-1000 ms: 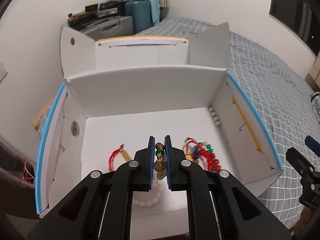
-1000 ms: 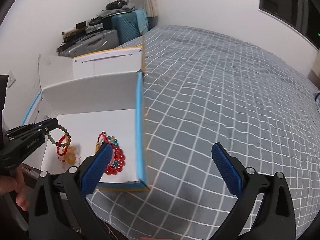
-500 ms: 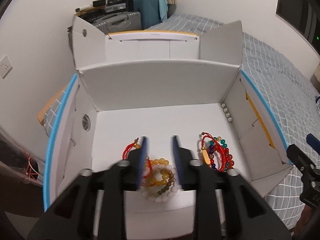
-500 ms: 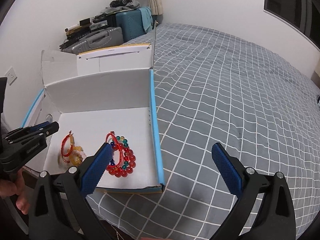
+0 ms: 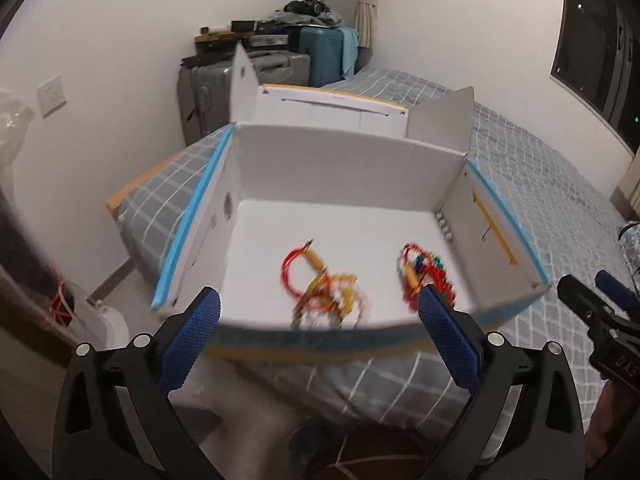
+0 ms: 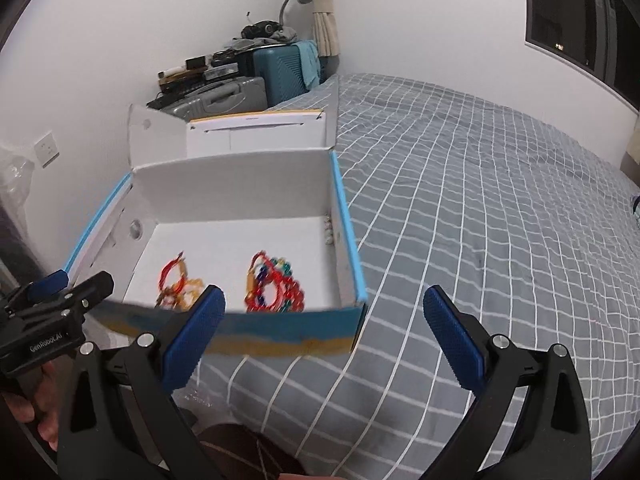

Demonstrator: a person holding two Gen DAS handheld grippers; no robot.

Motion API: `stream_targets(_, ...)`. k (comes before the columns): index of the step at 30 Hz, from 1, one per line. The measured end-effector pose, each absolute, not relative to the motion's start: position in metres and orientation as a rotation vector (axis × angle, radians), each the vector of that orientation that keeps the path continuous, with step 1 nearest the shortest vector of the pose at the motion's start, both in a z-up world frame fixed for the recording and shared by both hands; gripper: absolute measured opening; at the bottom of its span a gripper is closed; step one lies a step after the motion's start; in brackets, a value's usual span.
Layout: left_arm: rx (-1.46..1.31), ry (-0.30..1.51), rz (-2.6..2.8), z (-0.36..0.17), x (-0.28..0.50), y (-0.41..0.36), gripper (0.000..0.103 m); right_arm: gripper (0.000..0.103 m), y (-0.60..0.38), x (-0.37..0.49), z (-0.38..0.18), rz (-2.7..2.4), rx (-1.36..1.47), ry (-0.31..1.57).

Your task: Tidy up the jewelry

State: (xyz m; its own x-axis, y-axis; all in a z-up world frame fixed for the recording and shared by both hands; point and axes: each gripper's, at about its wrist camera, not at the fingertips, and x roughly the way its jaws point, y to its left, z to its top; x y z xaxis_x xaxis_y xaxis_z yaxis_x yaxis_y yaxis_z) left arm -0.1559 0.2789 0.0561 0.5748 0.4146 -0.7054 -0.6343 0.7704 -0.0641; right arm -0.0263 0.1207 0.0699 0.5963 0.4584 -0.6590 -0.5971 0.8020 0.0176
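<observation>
Two bracelet piles are sat in the box (image 5: 352, 160): amber beads (image 5: 324, 296) by the front edge, red beads (image 5: 424, 276) near the right wall. The left gripper (image 5: 318, 336) has just been opened, nothing between its jaws; the right gripper (image 6: 324, 336) is spread and empty too. Drop-off looks done, so another piece probably needs finding next.

Access: white cardboard box (image 5: 344, 168), open-topped

Upper half of floor bare; two tangled bead bracelet heaps (image 5: 320, 284) (image 5: 424, 276) crowd lower centre and lower right; upright walls enclose all sides.
</observation>
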Motion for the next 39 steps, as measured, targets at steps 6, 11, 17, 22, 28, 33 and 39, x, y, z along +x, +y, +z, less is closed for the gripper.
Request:
stream_targets(6, -0.297, 0.715, 0.641, 0.054, -0.180, 0.265, 0.097, 0.095, 0.116, -0.051, 0.061, 0.617, -0.228, 0.687)
stream_targets(11, -0.270, 0.719, 0.656, 0.053, -0.184, 0.260, 0.097, 0.095, 0.117, -0.060, 0.056, 0.621, -0.235, 0.689)
stream_targets(17, -0.285, 0.723, 0.661, 0.050, -0.183, 0.260, 0.097, 0.096, 0.119, -0.063, 0.054, 0.622, -0.240, 0.691)
stream_targets(22, -0.271, 0.727, 0.661, 0.050, -0.180, 0.259, 0.097, 0.095, 0.115, -0.063, 0.053, 0.620, -0.232, 0.691)
stream_targets(28, -0.296, 0.714, 0.644, 0.049, -0.181, 0.258, 0.097, 0.096, 0.112, -0.060, 0.053, 0.617, -0.229, 0.695)
stream_targets(33, -0.320, 0.714, 0.621, 0.050, -0.181, 0.259, 0.097, 0.096, 0.113, -0.060, 0.053, 0.621, -0.231, 0.695)
stream_targets(39, -0.322, 0.718, 0.627, 0.049, -0.180, 0.259, 0.097, 0.096, 0.114, -0.060, 0.051, 0.622, -0.235, 0.697)
